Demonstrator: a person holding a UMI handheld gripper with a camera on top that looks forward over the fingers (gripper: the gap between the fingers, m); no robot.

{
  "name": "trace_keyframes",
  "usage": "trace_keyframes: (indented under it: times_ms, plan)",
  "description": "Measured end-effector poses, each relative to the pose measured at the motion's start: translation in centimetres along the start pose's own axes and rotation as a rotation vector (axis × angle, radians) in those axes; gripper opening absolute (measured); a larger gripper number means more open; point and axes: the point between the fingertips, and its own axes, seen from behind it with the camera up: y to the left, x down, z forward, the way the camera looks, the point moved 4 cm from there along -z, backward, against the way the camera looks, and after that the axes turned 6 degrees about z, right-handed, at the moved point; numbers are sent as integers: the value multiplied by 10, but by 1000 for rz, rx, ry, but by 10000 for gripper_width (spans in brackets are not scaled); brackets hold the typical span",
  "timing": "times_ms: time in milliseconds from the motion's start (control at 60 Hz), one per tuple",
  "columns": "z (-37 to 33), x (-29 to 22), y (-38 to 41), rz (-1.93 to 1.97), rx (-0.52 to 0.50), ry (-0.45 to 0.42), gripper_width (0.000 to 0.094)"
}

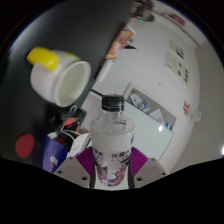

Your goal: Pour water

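Bottle (111, 135), capped, stands upright, clamped between the gripper (112, 168) fingers over the white table (160, 75). White cup (72, 82) lies toward the table's far-left edge. Remove cap, then tilt gradually over the cup.

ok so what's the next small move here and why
Probably lift the bottle and carry it toward the white cup. The fingers look closed on the bottle's lower body, its black cap appears on, and the cup with the yellow handle sits beyond and to one side, opening tilted this way. The cap would need removing before any pour.
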Motion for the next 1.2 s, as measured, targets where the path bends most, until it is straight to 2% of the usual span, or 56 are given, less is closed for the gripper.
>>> trace_keyframes:
  times_ms: [117,267,350,433,483,550,600,617,717,967,1000,1067,1200]
  plan:
    - [-10,22,-44,303,42,24,426]
    - [-22,64,-85,875,39,74,425]
    - [-34,75,-89,1208,10,104,423]
    - [-34,85,-72,1562,-55,97,424]
    - [-45,78,-56,1693,-87,139,423]
    - [-34,96,-17,1828,-141,172,423]
    - [-32,100,10,1903,-174,193,423]
    - [-38,82,14,1914,-168,218,423]
    - [-29,93,73,1964,-215,264,422]
    - [-28,63,174,2028,-310,367,431]
    - [-27,64,172,2035,-268,334,430]
    - [-33,62,173,2030,-254,329,431]
    - [-31,63,174,2032,-268,336,545]
